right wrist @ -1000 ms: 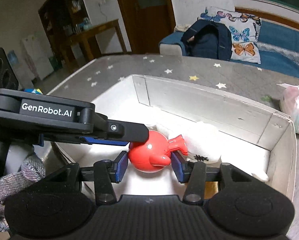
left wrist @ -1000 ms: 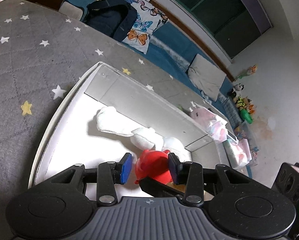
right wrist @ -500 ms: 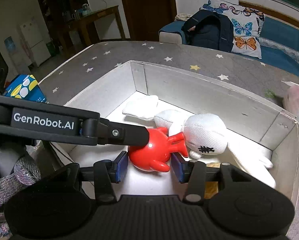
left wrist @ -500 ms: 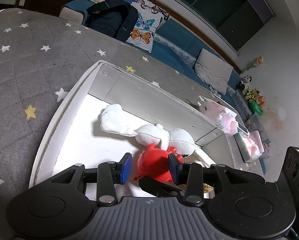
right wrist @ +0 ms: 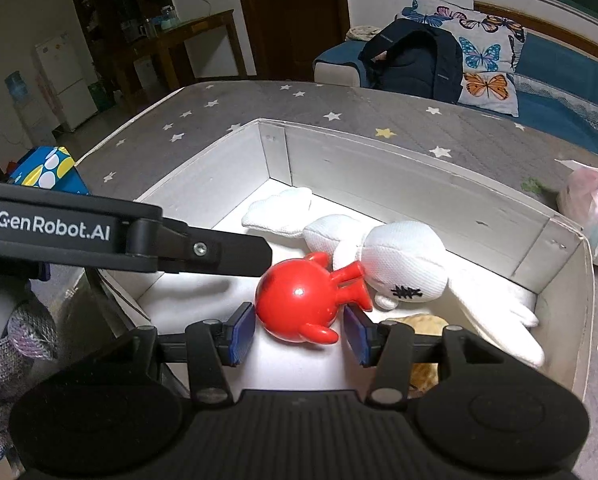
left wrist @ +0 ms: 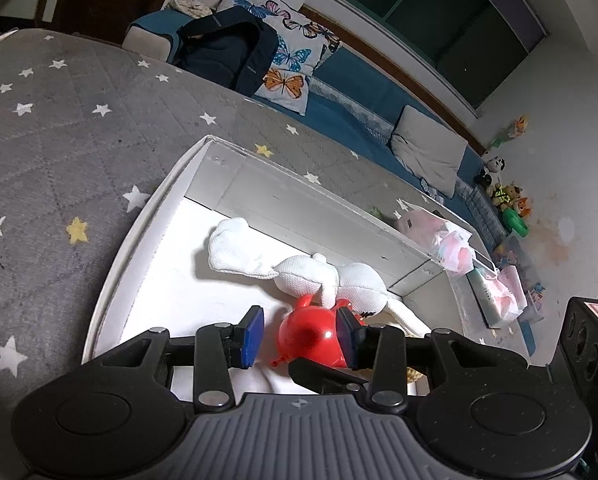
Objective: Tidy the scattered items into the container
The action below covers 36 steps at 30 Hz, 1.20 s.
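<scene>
1. The right gripper (right wrist: 301, 334) is nearest, low inside the white box (right wrist: 419, 196). Its blue pads (right wrist: 243, 332) are opening, with the red toy (right wrist: 299, 300) between them; a thin gap shows on each side, so the pads no longer press on it.
2. The red toy lies on the box floor near the front, its small legs touching the white plush rabbit (right wrist: 403, 268).
3. By its shine, the toy looks like hard, smooth plastic: light, stiff and probably slippery. The round body is the best place to take hold, across its widest part; the thin legs and horns would likely twist out of a grip.
4. The left gripper (left wrist: 299, 338) has its pads apart and holds nothing; the red toy (left wrist: 311, 334) only appears behind them.
5. The rabbit looks soft and limp, sprawled along the far wall; any fold would do for a grip.
6. Beyond the box lies the starred grey mat (right wrist: 339, 100).
</scene>
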### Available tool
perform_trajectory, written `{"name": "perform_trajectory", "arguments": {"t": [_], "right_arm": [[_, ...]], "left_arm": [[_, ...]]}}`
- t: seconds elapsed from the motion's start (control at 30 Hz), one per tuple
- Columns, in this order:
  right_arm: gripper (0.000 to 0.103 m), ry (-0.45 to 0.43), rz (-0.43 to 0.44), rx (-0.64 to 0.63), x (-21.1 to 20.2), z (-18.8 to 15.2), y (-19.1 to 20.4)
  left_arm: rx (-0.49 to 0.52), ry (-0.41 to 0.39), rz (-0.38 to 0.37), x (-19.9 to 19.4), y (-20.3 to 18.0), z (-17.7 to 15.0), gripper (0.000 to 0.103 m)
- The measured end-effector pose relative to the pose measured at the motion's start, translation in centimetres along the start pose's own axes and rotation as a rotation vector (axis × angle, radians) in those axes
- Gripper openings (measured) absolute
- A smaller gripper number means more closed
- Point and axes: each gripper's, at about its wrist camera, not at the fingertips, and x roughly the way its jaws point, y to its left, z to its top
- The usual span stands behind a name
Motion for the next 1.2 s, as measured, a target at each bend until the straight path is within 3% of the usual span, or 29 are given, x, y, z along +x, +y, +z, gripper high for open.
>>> {"name": "perform_trajectory", "arguments": {"t": [0.33, 0.63, 0.97, 1.2], "right_arm": [[0.055, -0.043, -0.004, 0.008, -2.2, -0.2, 0.1], [0.055, -0.142, -0.003, 0.000, -6.1, -1.5, 1.3], [0.055, -0.259, -0.022, -0.029, -10.9, -5.2, 3.5], [0.056, -0.295, -0.026, -0.060, -13.3, -8.8, 5.1]], "left_arm": [[0.008, -0.030, -0.002, -1.6, -0.3, -0.3, 0.042], [0.006, -0.058, -0.015, -3.8, -0.7, -1.5, 0.042], [0.015, -0.092, -0.037, -6.9, -1.6, -4.2, 0.042], [0.010, -0.084, -0.051, -7.9, -1.8, -6.8, 0.042]]}}
